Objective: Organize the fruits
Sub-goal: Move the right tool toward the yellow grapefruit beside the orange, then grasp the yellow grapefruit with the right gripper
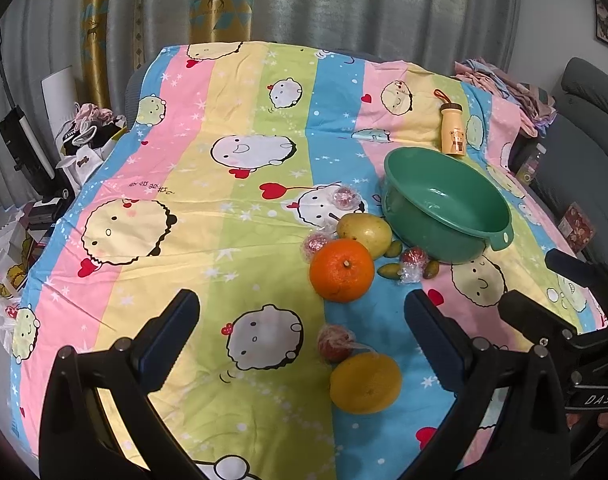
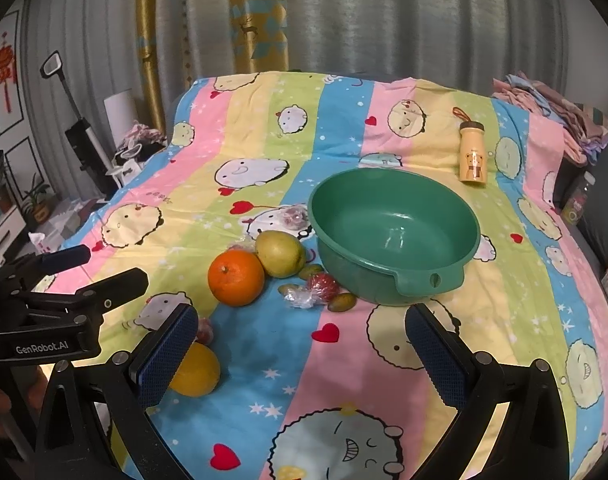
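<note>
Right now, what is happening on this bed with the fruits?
A person holds two grippers, left gripper and right gripper, both with jaws open and empty, above the cartoon sheet. The green basin holds nothing yet. The orange, pear and other fruits lie loose beside it.

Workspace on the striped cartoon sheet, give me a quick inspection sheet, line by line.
Surface: striped cartoon sheet, wrinkled.
Job's things: green basin empty; orange, pear, yellow citrus, small green fruits and wrapped red fruits lie on the sheet outside it.
Clutter: yellow bottle upright behind the basin.
Grippers: left gripper and right gripper open, holding nothing.
Cables: nothing seen.
Surroundings: curtains, folded clothes.
</note>
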`<state>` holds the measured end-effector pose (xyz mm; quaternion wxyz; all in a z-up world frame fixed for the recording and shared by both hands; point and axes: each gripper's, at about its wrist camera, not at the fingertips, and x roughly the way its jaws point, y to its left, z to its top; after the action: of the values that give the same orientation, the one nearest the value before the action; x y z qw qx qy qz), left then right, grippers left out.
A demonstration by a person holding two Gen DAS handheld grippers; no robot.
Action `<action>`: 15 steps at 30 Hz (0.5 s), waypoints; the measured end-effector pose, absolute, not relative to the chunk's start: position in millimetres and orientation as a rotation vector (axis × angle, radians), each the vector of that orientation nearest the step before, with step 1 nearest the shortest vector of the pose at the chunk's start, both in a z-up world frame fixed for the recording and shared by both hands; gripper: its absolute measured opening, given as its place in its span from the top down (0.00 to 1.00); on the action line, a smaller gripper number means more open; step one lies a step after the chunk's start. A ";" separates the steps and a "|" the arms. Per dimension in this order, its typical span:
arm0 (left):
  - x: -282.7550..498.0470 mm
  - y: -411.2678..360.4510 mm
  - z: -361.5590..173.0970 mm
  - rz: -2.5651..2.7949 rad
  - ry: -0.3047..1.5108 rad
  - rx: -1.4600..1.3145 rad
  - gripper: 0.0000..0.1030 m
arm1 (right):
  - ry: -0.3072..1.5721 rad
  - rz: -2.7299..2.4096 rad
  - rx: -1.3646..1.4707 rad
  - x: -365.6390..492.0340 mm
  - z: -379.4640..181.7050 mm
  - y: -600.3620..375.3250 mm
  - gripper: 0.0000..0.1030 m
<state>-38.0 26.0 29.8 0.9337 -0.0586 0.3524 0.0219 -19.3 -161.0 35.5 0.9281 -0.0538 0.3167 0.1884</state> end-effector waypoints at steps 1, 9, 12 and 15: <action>-38.0 26.1 29.8 0.045 0.721 -0.120 0.00 | 0.649 0.388 -0.111 -19.3 35.2 -161.1 0.00; -35.9 26.0 25.1 0.021 0.740 -0.137 0.01 | 0.670 0.403 -0.107 -16.6 27.5 -159.6 0.00; -33.3 26.8 20.7 -0.009 0.760 -0.165 0.01 | 0.688 0.424 -0.107 -15.0 20.8 -156.7 0.00; -29.8 26.9 15.8 -0.029 0.785 -0.187 0.01 | 0.709 0.449 -0.103 -12.8 15.6 -154.9 0.00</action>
<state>-29.8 26.9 15.8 0.9196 -0.0912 0.3818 -0.0143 -12.8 -154.9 15.6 0.9120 -0.0500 0.3439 0.2181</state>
